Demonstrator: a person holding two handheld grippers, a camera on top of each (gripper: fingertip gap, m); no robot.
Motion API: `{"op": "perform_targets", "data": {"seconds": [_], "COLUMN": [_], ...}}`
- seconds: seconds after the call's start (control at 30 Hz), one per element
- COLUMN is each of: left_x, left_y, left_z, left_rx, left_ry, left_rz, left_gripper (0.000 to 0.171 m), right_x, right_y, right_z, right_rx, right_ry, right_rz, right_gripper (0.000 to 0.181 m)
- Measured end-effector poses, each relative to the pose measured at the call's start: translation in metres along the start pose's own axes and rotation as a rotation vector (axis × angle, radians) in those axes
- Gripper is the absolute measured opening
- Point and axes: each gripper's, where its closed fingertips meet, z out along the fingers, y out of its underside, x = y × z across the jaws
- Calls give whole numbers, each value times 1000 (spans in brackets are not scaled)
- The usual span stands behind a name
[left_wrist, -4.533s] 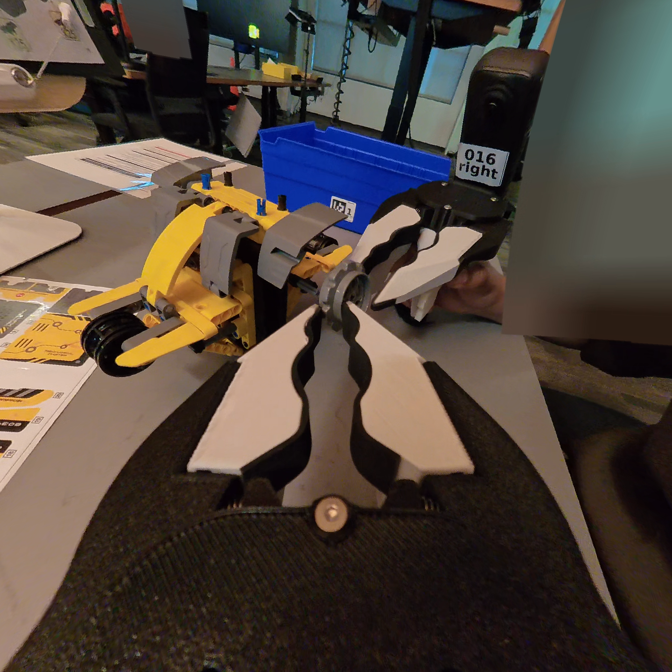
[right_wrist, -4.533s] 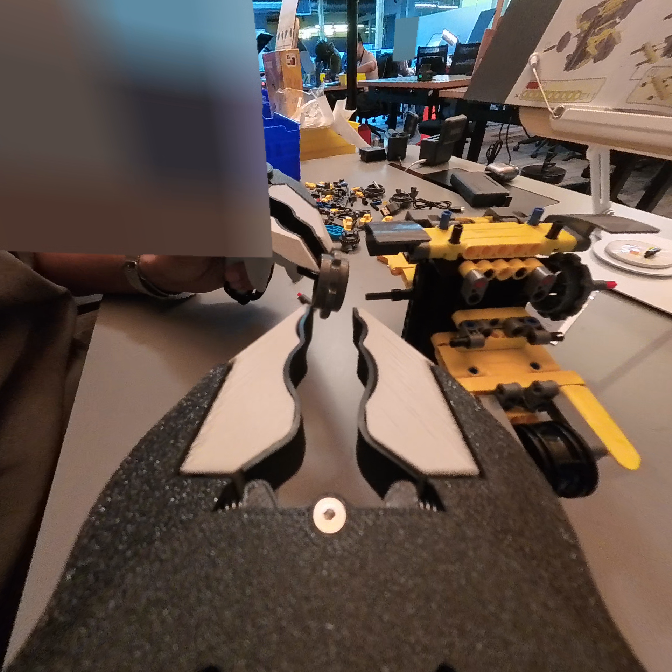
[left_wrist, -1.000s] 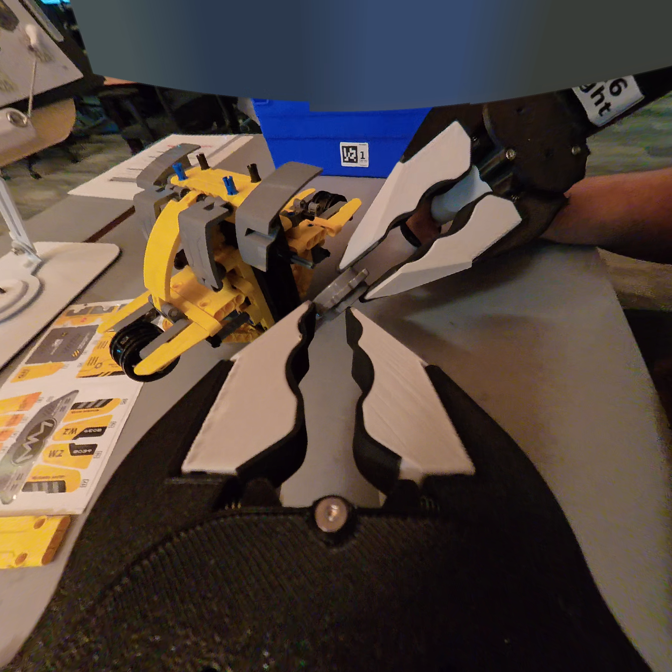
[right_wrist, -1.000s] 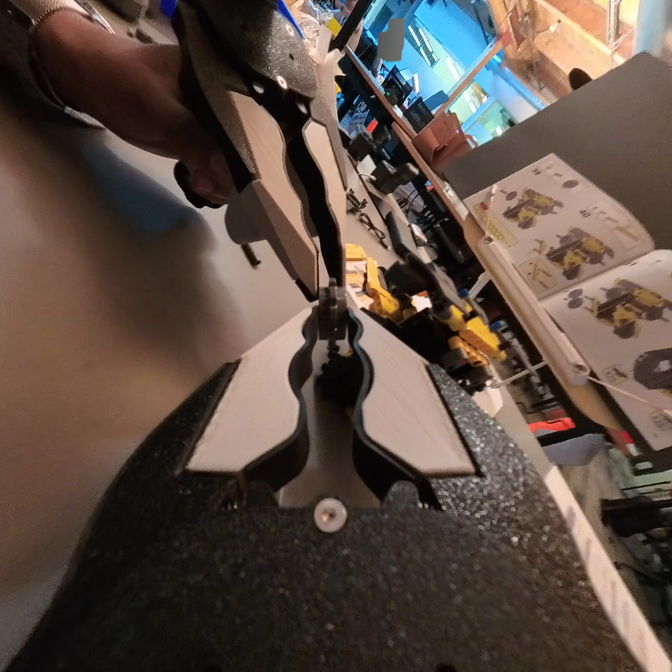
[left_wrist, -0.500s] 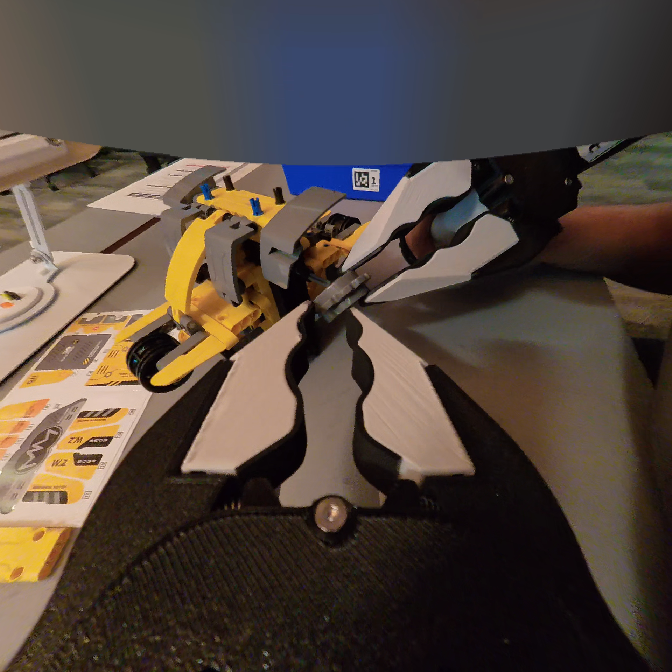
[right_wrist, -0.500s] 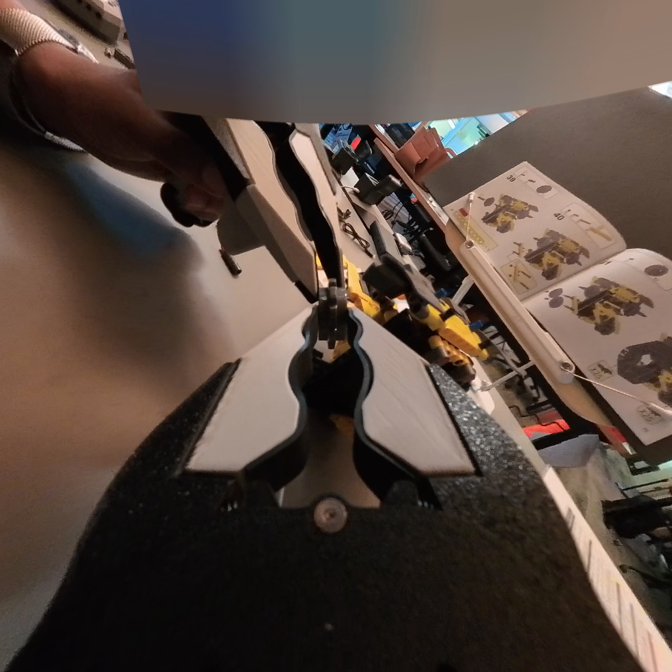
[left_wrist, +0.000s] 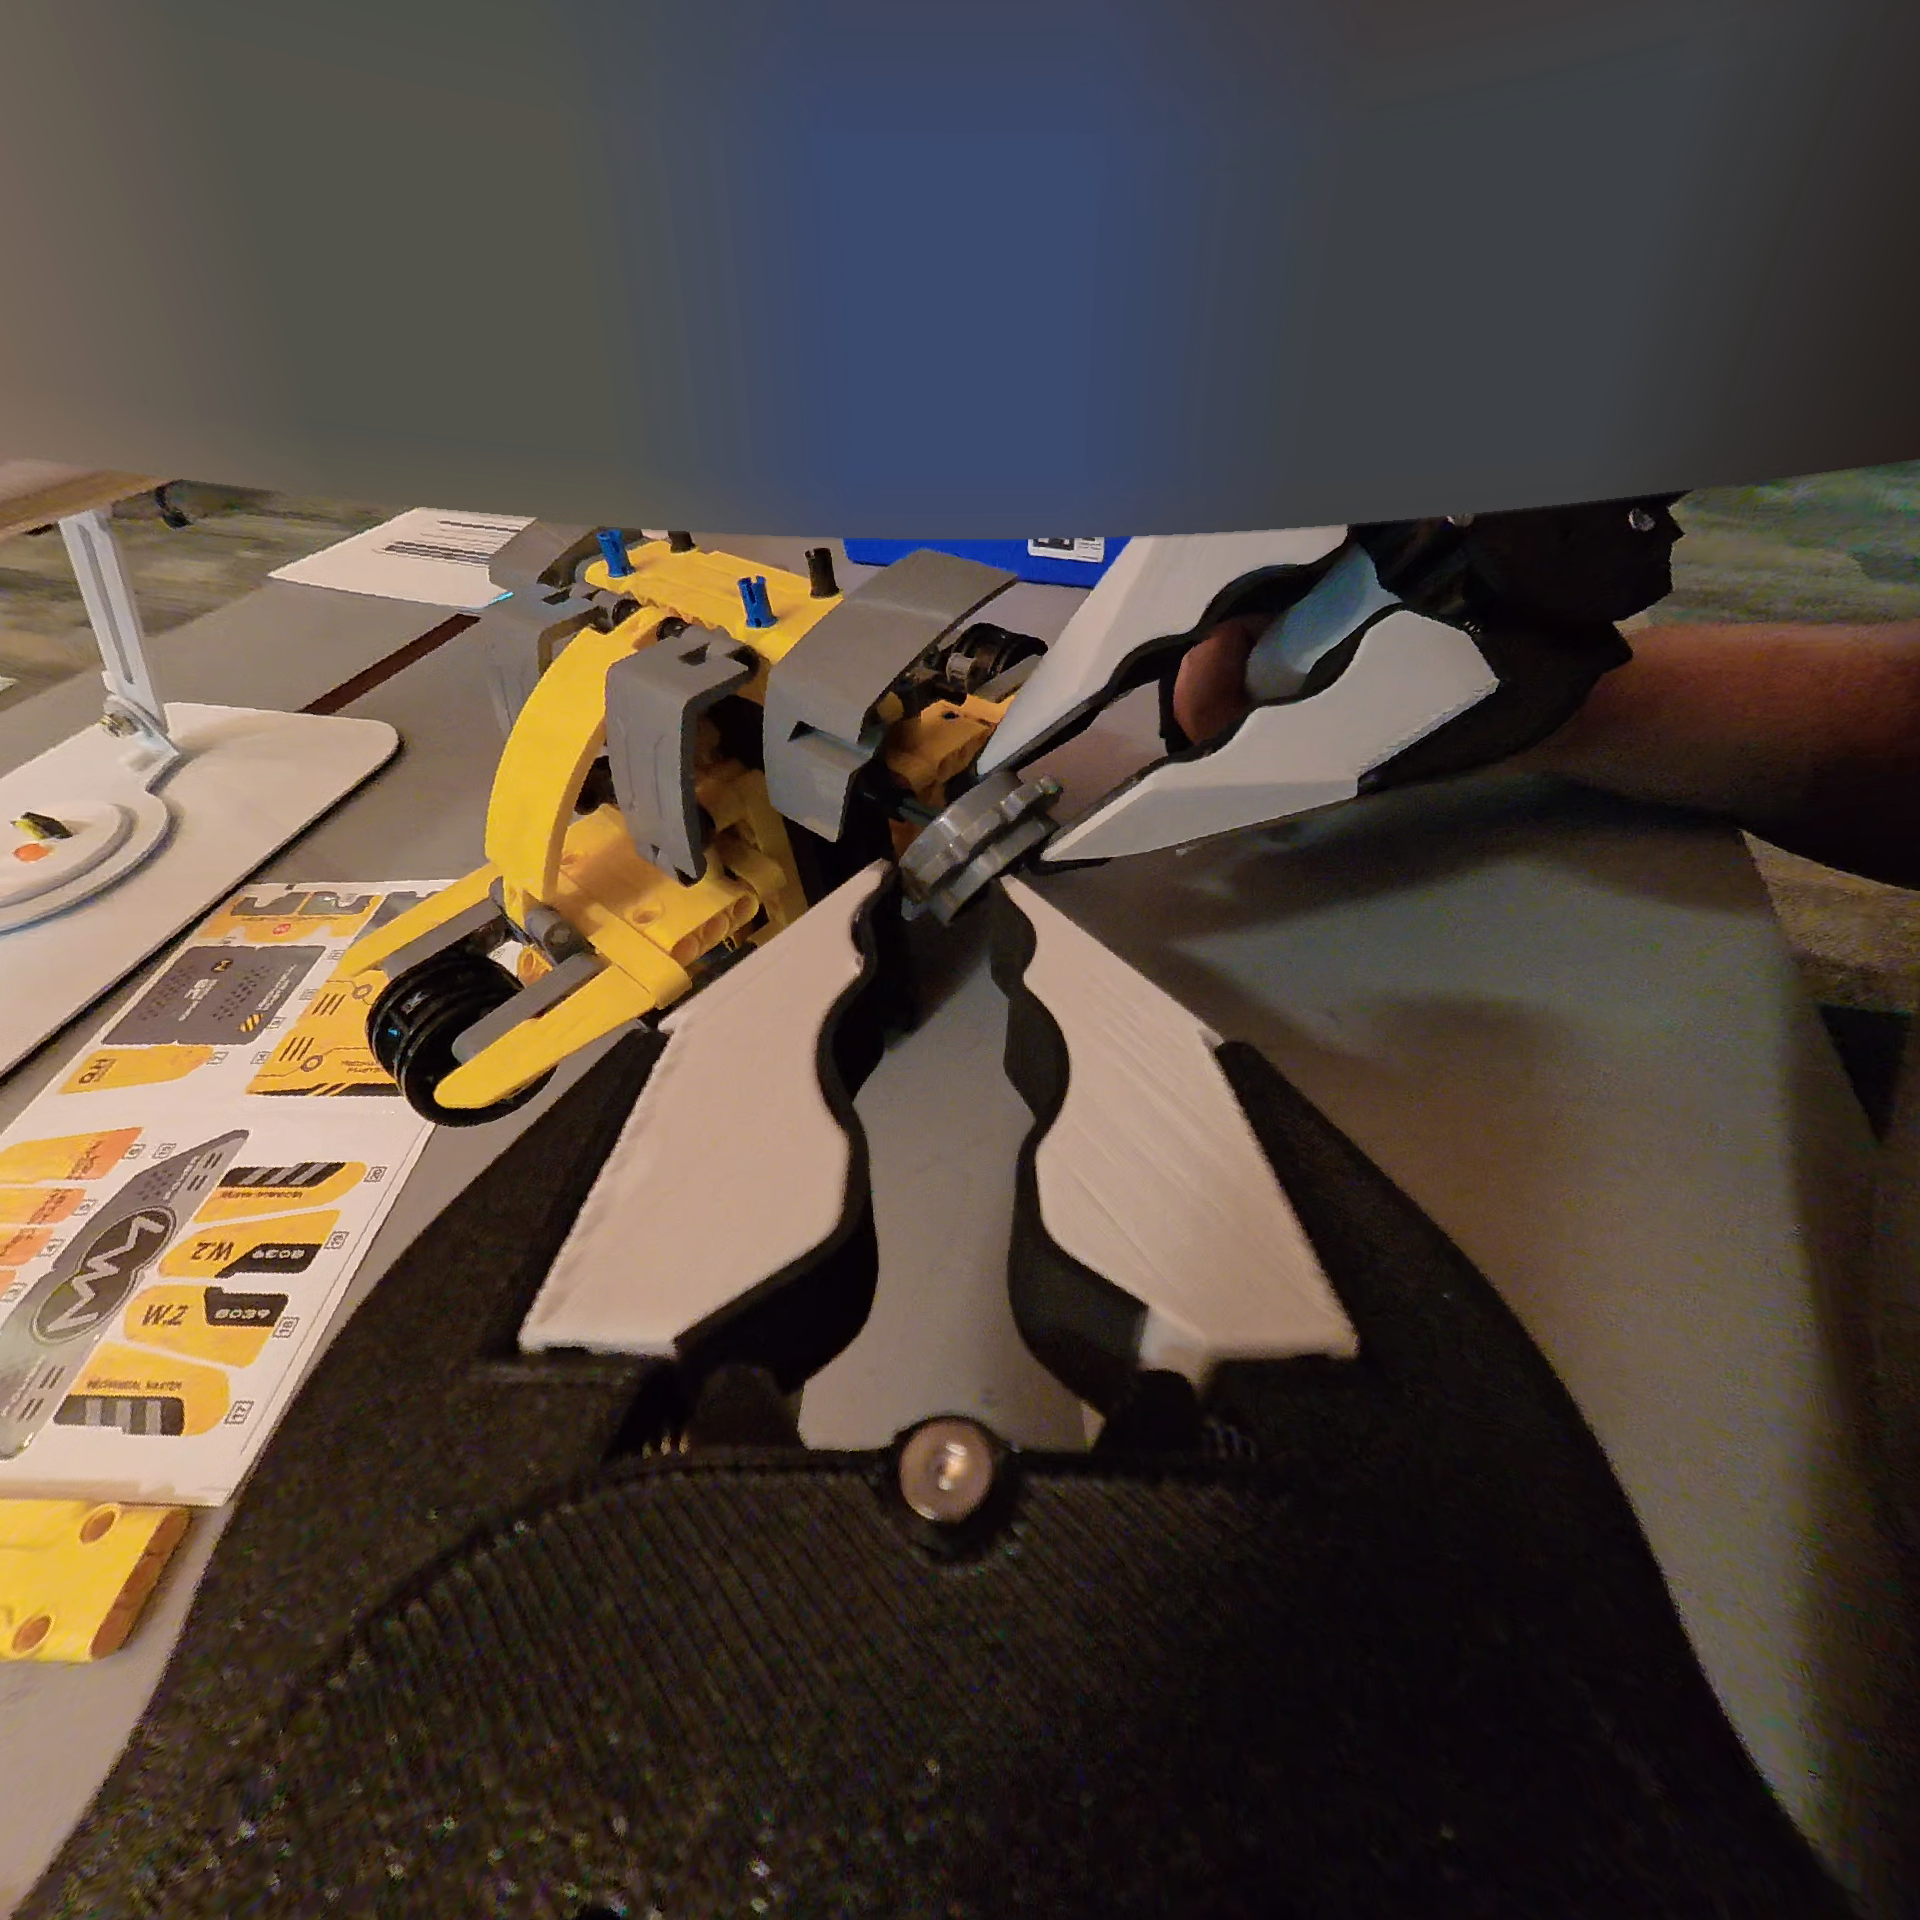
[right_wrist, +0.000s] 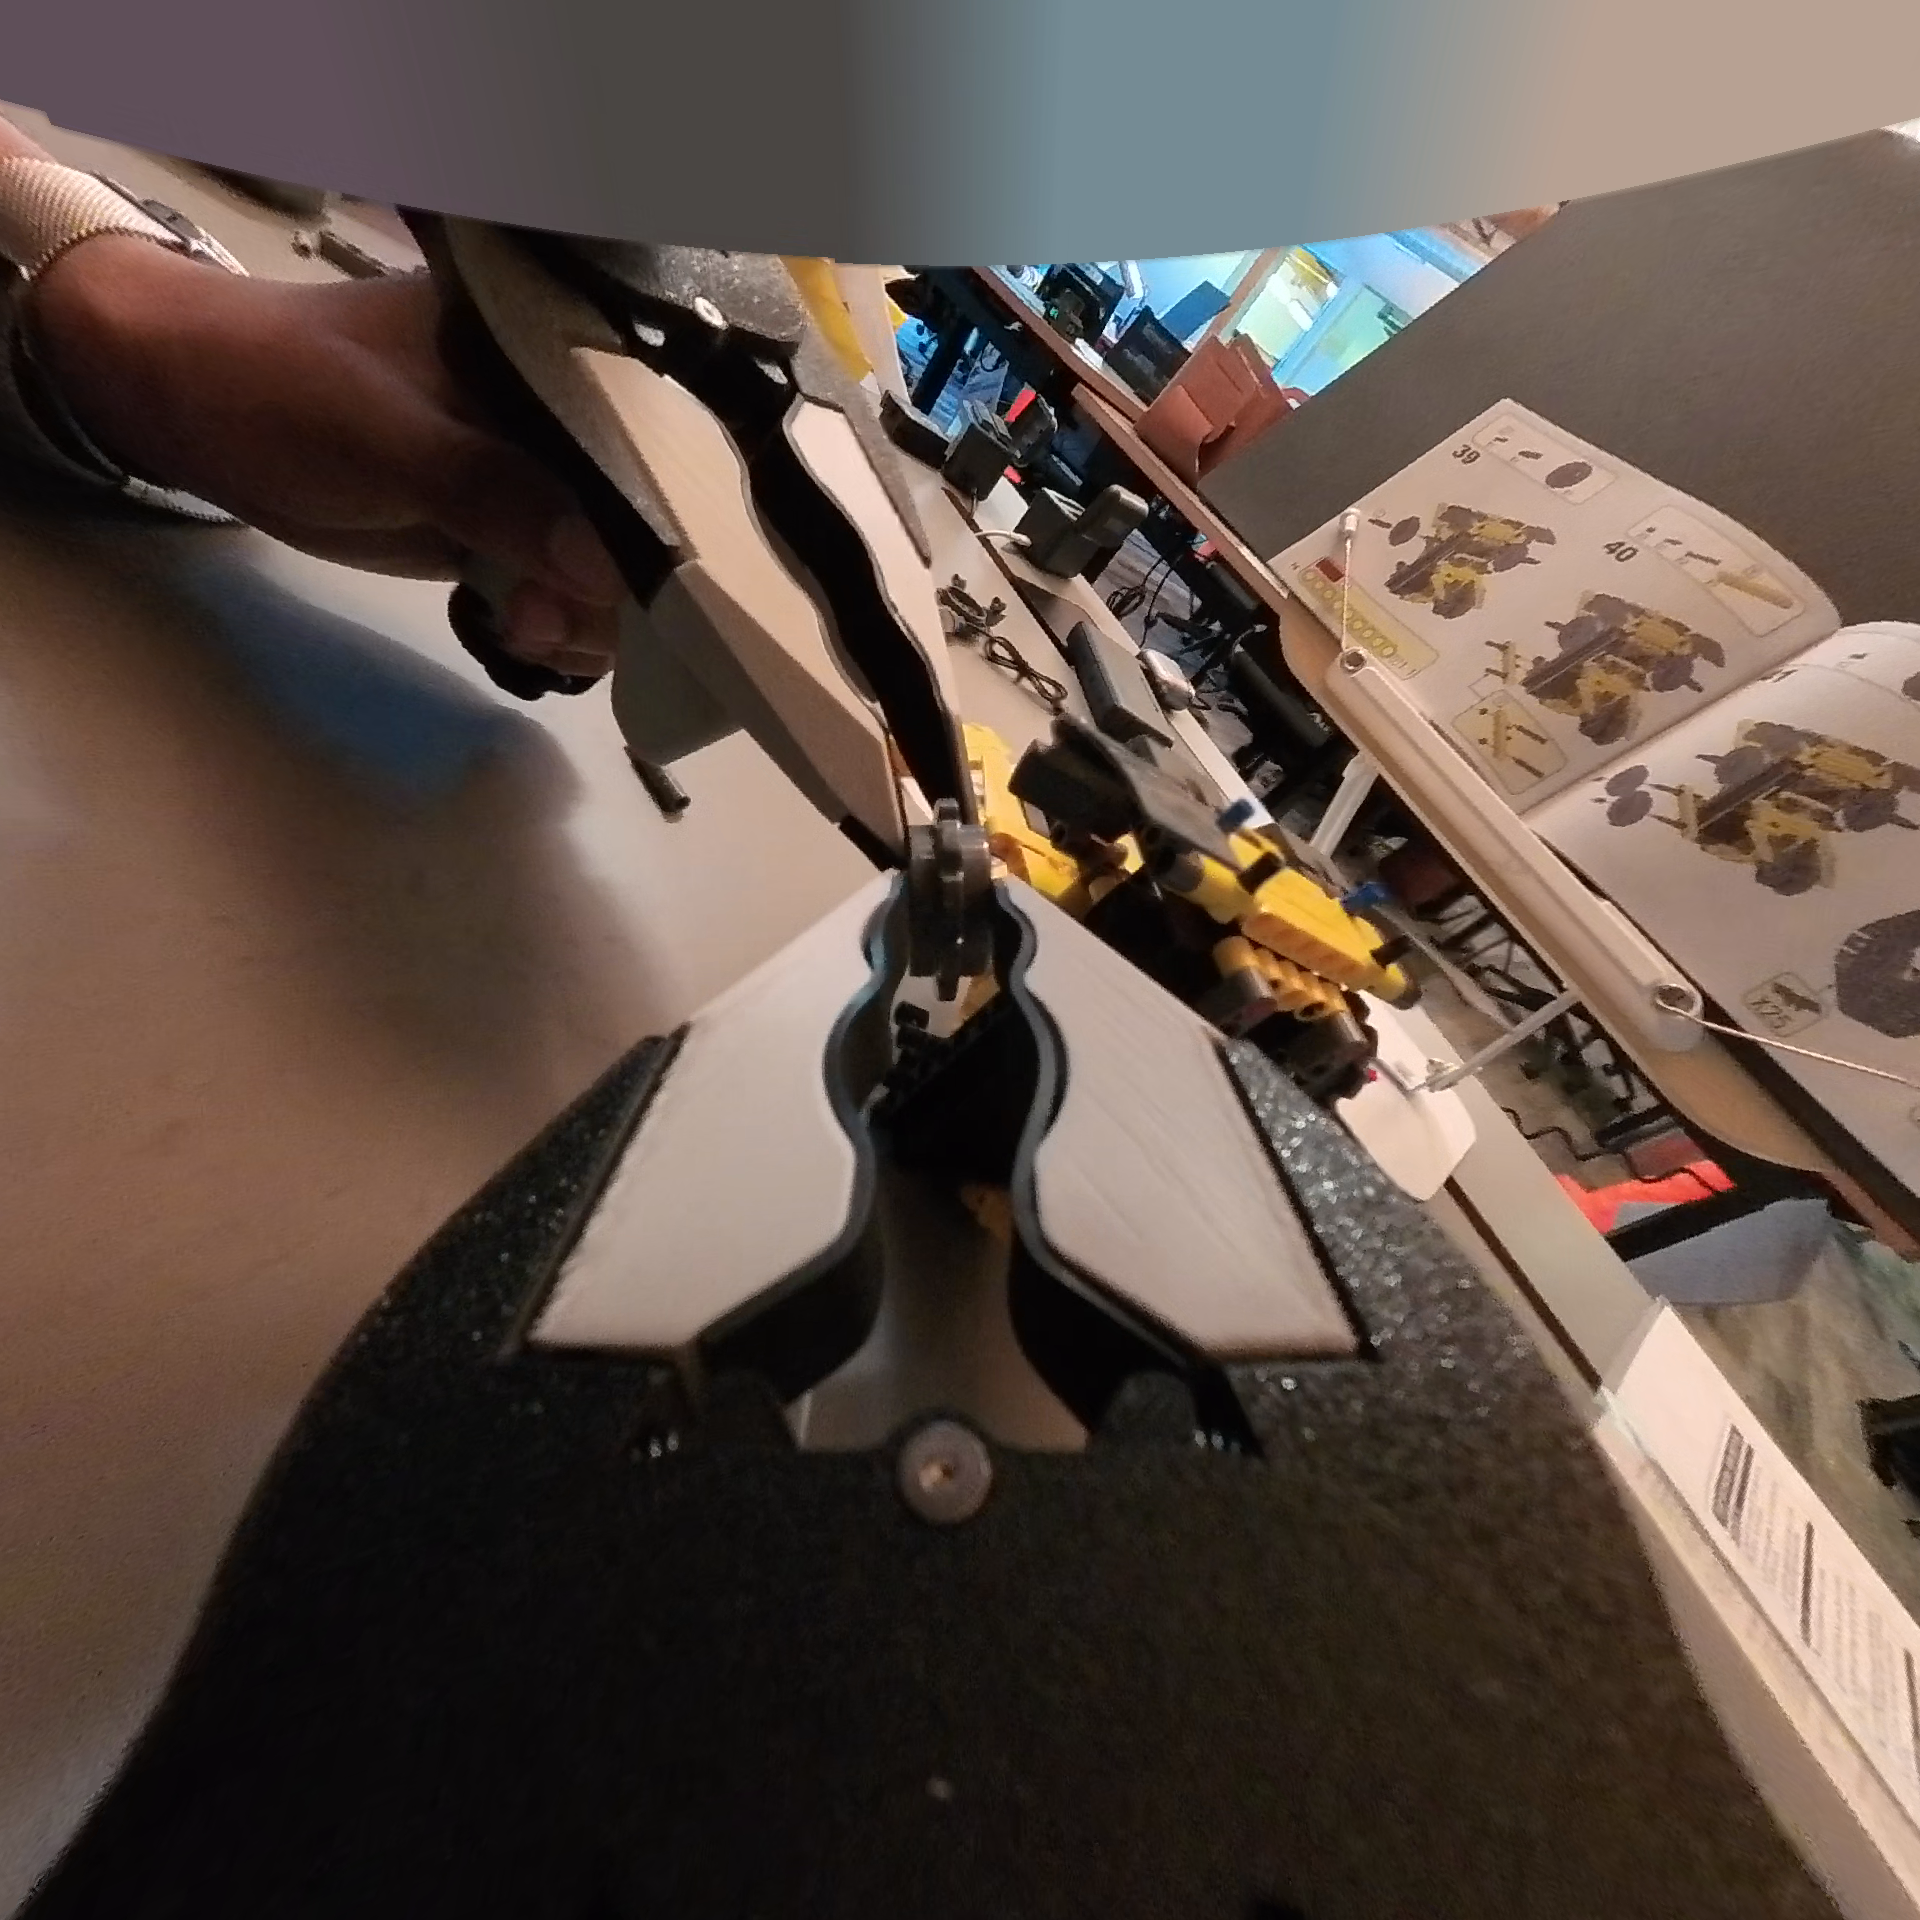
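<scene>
A small grey gear (left_wrist: 977, 836) sits at the tips of both grippers, next to a yellow and grey brick vehicle (left_wrist: 644, 831) on the grey table (left_wrist: 1403, 1039). My left gripper (left_wrist: 943, 883) is shut on the gear's lower edge. My right gripper (left_wrist: 1023, 810) comes in from the right, rolled on its side, and is shut on the gear across its faces. A thin black axle runs from the vehicle's side to the gear. In the right wrist view the gear (right_wrist: 948, 914) stands edge-on between my right gripper's tips (right_wrist: 948, 904), with the vehicle (right_wrist: 1278, 914) just behind.
A sticker sheet (left_wrist: 187, 1195) and a loose yellow part (left_wrist: 73, 1569) lie at the left. A white stand base (left_wrist: 208, 769) is at the far left, and its open instruction booklet (right_wrist: 1558, 644) shows above. A blue bin (left_wrist: 935, 551) stands behind the vehicle. The tips of both grippers are at nearly the same place.
4.5 s ago only the left gripper held the gear, with the right open beside it. The right has since rolled and shut on it. Both have carried it closer to the vehicle's axle.
</scene>
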Motion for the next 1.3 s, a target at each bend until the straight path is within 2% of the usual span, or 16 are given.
{"op": "perform_targets", "data": {"seconds": [0.37,1.3], "left_x": [0,-5], "left_y": [-1,-3], "left_z": [1,3], "left_rx": [7,18], "left_ry": [-1,-15], "left_rz": [-9,-64], "left_gripper": [13,9], "right_x": [2,9], "right_y": [-2,0], "right_z": [0,-1], "right_rx": [15,-3], "right_ry": [-15,19], "right_rz": [67,83], "right_gripper": [14,17]}}
